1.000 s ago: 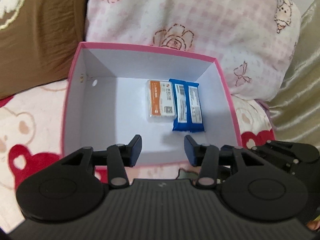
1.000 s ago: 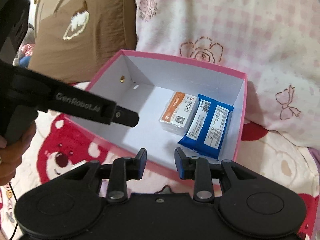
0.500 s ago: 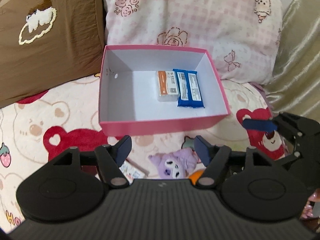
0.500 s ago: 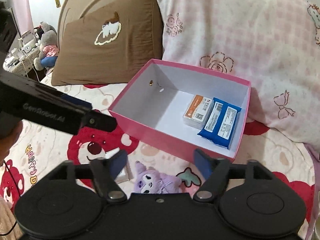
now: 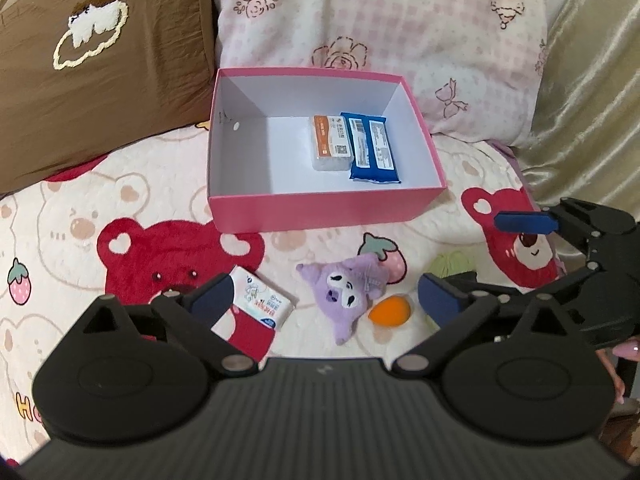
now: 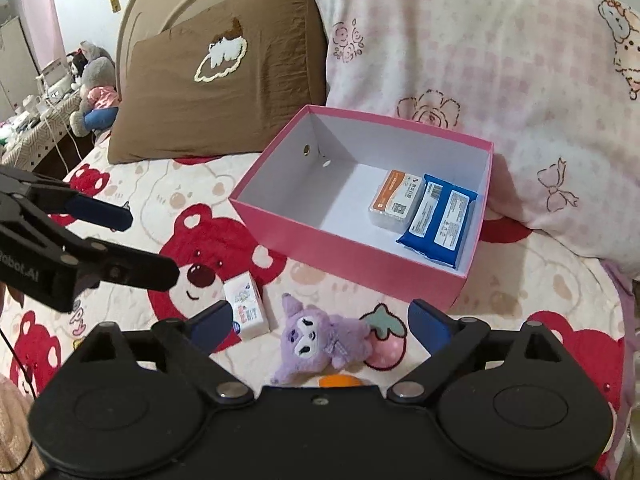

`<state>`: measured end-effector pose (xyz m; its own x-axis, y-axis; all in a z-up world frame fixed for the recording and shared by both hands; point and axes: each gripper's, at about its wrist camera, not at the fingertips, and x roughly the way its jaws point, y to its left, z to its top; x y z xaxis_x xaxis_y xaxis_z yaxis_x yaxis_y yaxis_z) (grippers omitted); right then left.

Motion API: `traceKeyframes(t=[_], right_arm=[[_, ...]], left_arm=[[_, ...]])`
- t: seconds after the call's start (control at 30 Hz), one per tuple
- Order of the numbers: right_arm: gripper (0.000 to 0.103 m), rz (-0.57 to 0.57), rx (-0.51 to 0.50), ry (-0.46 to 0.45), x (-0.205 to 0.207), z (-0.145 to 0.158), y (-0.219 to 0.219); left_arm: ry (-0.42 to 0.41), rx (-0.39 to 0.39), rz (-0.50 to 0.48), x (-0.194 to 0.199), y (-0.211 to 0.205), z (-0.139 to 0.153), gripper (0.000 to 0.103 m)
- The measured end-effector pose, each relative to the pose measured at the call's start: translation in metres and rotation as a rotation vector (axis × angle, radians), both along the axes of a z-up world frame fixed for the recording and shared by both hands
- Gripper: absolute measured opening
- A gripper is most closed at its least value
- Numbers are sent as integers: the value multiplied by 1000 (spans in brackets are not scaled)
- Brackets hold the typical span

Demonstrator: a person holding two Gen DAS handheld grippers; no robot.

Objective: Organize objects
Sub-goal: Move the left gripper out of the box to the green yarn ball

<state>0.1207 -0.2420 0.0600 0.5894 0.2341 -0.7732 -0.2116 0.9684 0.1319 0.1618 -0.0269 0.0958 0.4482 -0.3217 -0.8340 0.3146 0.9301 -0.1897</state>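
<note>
Both tools, left [image 5: 324, 296] and right [image 6: 320, 322], have just been opened wide, nothing between the jaws. The plush [image 5: 347, 289] lies low centre on the bed [image 5: 60, 220], below the box [image 5: 320, 210]. Probably soft and light, so best pinched across its body.
</note>
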Motion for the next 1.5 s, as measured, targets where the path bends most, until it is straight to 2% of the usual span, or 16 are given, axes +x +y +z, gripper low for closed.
traceKeyframes(t=[0.2,0.53,0.83,1.03,1.17,1.33,1.5], right_arm=[[97,31,-33,-25,-16,6,5],[97,66,-26,-26,-41,8,5],[97,103,-142,-64,-71,11,3],[97,99,-118,-56,-88,-3,-9],[97,99,17,-9,-94,-12,-25],[97,98,-42,2,-101,-27,-29],[97,79,-23,18,-107,-49,-35]], left_arm=[[14,-7,-3,-12,2,0,100],[52,-33,-24,-28,3,0,100],[41,-54,-72,-46,-6,1,100],[79,-80,-87,-52,-17,-14,101],[91,-68,-100,-56,-27,-24,101],[98,-33,-131,-60,-43,-35,101],[120,-68,-138,-61,-59,-50,101]])
